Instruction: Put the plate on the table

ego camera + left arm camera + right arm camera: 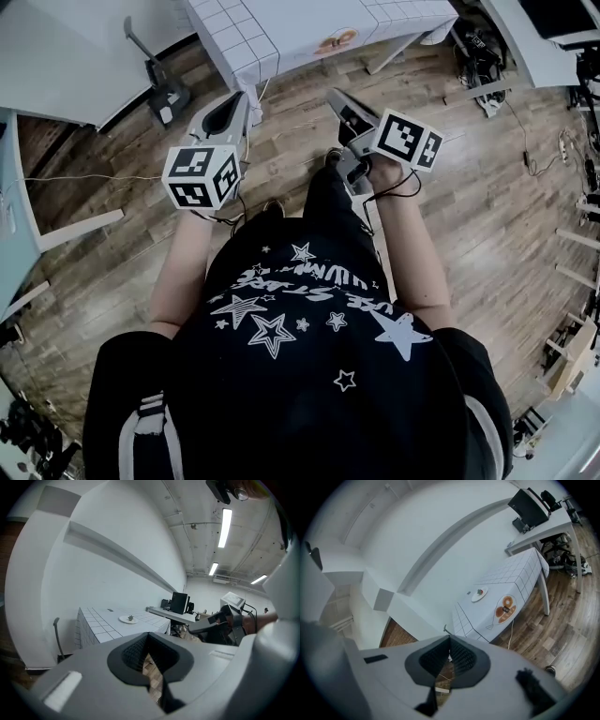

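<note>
A small white plate [127,618] with a little dark item on it rests on the table [98,626] covered by a white gridded cloth. From the right gripper view the plate [479,594] lies near the far side of that table [520,576]. In the head view only the table's near end [246,42] shows, and the plate is out of frame. My left gripper [240,101] and right gripper [334,96] are held at waist height above the wooden floor, short of the table. Both are shut with nothing between the jaws, as each gripper's own view confirms [148,637] [449,642].
An orange print [506,608] marks the cloth's hanging side. A desk with a dark monitor [178,603] stands beyond the table. A black stand [156,82] sits on the floor left of the table. Cables [483,61] lie at the upper right, a white desk [66,56] at the left.
</note>
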Demonstrator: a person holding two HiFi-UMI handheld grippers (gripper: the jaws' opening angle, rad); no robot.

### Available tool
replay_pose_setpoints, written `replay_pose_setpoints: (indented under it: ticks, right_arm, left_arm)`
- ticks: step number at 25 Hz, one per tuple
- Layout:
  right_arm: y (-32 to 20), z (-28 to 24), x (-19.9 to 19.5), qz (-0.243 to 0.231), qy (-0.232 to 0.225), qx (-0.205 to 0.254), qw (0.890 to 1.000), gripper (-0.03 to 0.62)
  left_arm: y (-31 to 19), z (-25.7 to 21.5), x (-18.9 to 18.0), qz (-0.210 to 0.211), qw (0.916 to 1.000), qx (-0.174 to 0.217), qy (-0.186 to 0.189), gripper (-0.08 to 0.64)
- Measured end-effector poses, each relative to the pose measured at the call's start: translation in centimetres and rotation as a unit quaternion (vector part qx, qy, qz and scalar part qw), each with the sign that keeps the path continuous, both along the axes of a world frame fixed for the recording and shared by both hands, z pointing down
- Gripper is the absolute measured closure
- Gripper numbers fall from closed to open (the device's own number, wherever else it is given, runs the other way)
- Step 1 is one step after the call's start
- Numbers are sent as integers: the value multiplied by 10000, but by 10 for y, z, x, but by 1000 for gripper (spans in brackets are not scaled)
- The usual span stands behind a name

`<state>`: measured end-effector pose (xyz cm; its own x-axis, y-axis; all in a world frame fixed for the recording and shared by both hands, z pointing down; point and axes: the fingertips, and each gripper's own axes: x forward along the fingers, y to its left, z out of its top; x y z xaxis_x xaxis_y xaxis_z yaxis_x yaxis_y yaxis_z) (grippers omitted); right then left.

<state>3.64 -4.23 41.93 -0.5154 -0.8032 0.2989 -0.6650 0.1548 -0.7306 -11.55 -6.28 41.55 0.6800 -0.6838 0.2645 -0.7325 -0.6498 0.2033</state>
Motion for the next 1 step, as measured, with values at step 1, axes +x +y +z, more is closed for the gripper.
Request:
replay_pose_setpoints:
  ticks: [1]
  right_arm:
    - [2, 1, 3, 23, 31, 0, 10000, 578]
  left_arm:
    - [1, 1, 3, 28, 10000, 9, 15, 551]
